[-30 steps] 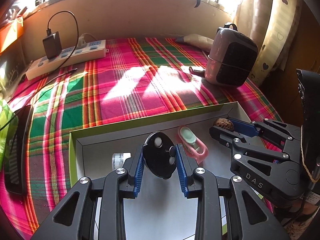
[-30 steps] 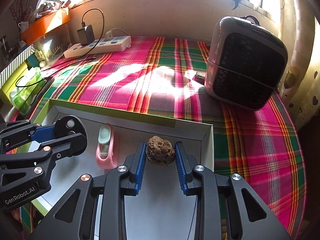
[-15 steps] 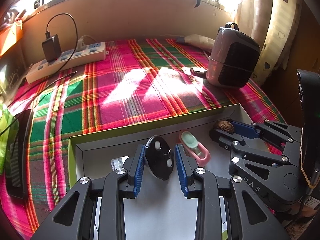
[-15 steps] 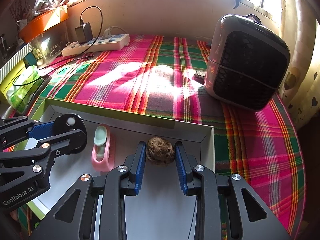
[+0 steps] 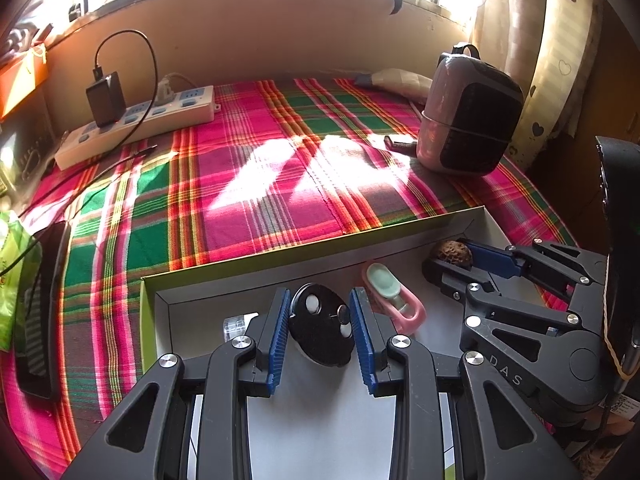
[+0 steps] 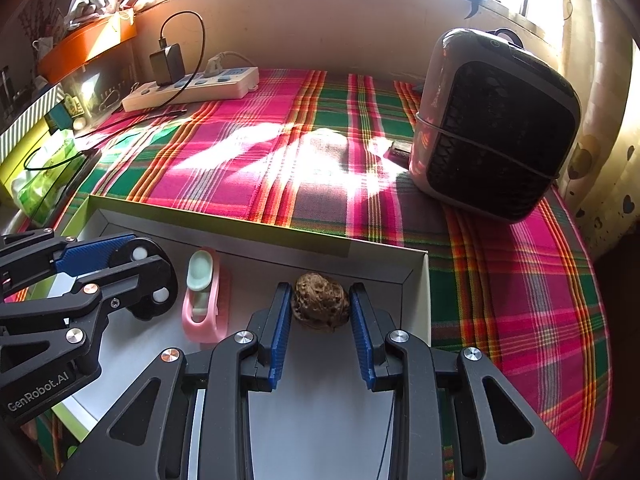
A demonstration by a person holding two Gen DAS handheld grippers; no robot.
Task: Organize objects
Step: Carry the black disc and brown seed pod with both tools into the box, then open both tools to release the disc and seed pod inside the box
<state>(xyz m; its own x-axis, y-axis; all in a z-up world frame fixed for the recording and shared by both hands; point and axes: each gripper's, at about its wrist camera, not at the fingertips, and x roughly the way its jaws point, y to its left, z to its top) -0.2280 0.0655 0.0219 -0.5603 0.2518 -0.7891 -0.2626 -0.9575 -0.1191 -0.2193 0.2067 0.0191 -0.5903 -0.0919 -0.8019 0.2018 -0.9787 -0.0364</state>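
A shallow white box with a green rim (image 5: 280, 258) (image 6: 224, 220) lies on the plaid cloth. My left gripper (image 5: 320, 291) (image 6: 148, 256) is over the box's left part, shut on a black round disc (image 5: 320, 332) with small white dots. My right gripper (image 6: 319, 286) (image 5: 444, 256) is near the box's far right corner. Its blue pads press on a brown wrinkled nut (image 6: 320, 306) (image 5: 452, 250). Between the two grippers a pink holder with a pale green top (image 5: 394, 296) (image 6: 204, 296) lies in the box. A small clear plastic piece (image 5: 236, 324) sits left of my left fingers.
A pink and black heater (image 6: 496, 120) (image 5: 468, 120) stands at the back right with a small dark item (image 5: 398, 145) beside it. A white power strip (image 5: 136, 124) with a black charger is back left. A dark phone (image 5: 40, 312) and a green packet (image 5: 12, 280) lie at the left edge.
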